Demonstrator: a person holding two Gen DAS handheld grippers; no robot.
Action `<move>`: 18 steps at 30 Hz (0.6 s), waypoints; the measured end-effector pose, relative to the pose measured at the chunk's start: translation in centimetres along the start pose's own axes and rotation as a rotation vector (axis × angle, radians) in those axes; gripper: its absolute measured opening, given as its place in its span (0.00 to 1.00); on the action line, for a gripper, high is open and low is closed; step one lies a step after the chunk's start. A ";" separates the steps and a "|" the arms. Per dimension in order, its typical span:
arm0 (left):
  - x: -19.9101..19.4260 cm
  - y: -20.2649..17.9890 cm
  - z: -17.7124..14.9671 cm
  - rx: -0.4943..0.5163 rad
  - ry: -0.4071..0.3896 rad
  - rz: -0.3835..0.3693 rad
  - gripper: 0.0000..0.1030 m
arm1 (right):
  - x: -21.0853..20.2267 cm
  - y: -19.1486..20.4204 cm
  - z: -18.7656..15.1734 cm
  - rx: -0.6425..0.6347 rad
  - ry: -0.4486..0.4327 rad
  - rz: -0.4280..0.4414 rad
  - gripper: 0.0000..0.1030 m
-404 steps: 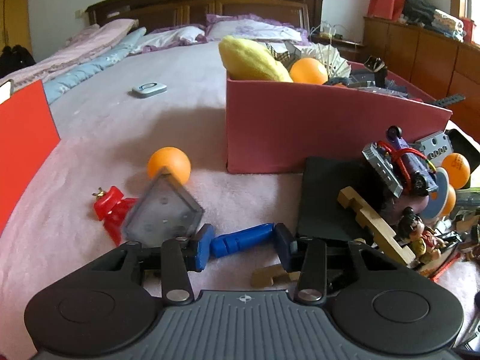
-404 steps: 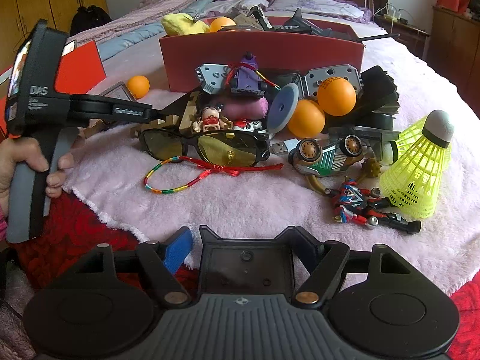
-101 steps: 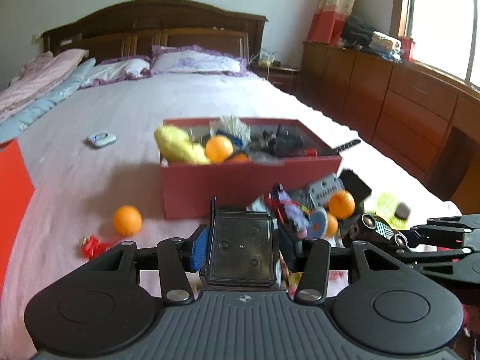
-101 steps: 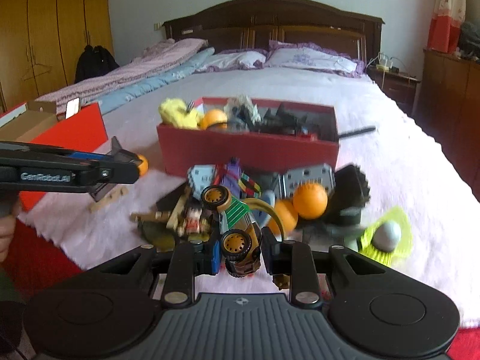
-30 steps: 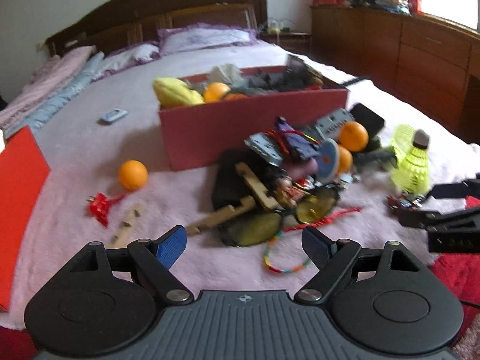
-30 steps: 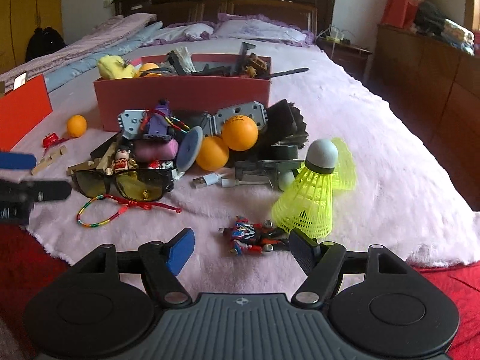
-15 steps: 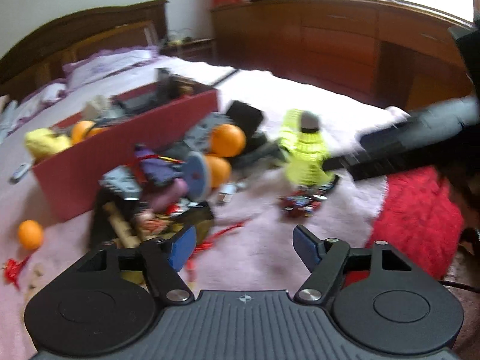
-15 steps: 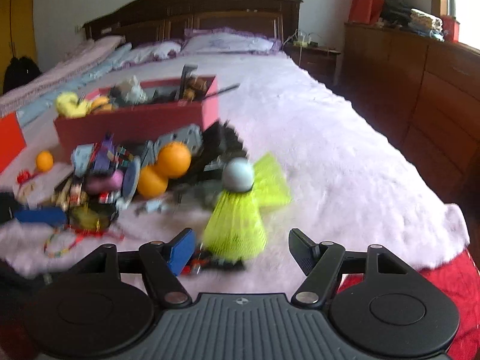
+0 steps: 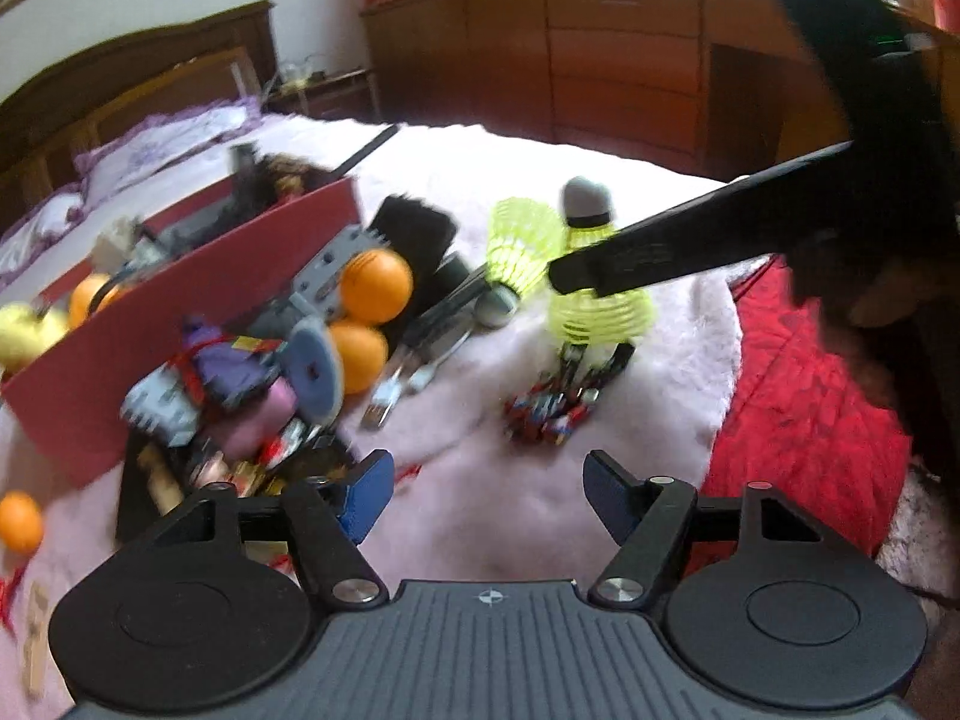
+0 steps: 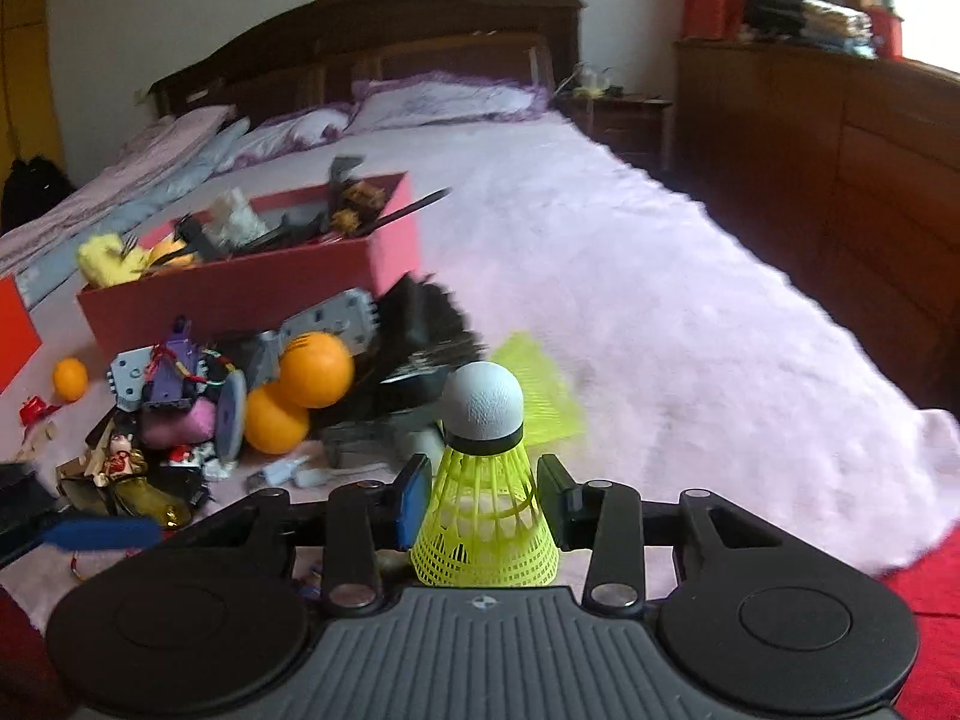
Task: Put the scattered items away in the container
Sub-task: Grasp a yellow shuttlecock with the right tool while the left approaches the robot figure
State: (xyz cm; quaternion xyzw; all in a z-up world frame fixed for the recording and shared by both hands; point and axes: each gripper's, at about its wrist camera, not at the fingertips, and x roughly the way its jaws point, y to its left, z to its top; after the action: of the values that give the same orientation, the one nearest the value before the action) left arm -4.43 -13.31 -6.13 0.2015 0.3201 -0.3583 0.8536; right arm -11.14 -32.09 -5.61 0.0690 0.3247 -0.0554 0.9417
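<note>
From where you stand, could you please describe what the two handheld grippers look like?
Both are matt black plastic. Each has a ribbed grey-black base flanked by two round discs, and angled linkage arms with silver pivot bolts. The left gripper ends in blue pads, one brighter and one darker. The right gripper shows one blue pad and one that looks black. A small compass-like emblem marks each base.
</note>
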 end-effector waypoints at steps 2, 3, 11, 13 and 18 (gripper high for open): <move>1.2 -0.3 0.8 0.010 -0.001 -0.018 0.67 | -1.2 -1.1 -0.4 0.022 -0.007 -0.021 0.40; 1.8 -0.5 1.1 0.017 0.002 -0.029 0.67 | -1.7 -1.6 -0.7 0.033 -0.005 -0.029 0.40; 6.6 -1.9 2.1 0.082 0.091 -0.099 0.68 | -2.4 -2.8 -3.1 0.034 0.036 -0.064 0.42; 6.9 -1.5 2.1 0.045 0.096 -0.117 0.66 | -2.3 -2.7 -3.3 0.037 0.036 -0.066 0.44; 6.8 -1.0 1.9 -0.002 0.092 -0.149 0.48 | -2.2 -2.5 -3.7 0.042 0.034 -0.071 0.50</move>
State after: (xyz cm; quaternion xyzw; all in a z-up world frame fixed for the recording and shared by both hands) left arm -0.71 -18.34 -9.59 0.1925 0.3734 -0.4109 0.8091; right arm -15.43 -33.84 -7.34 0.0783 0.3415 -0.0946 0.9318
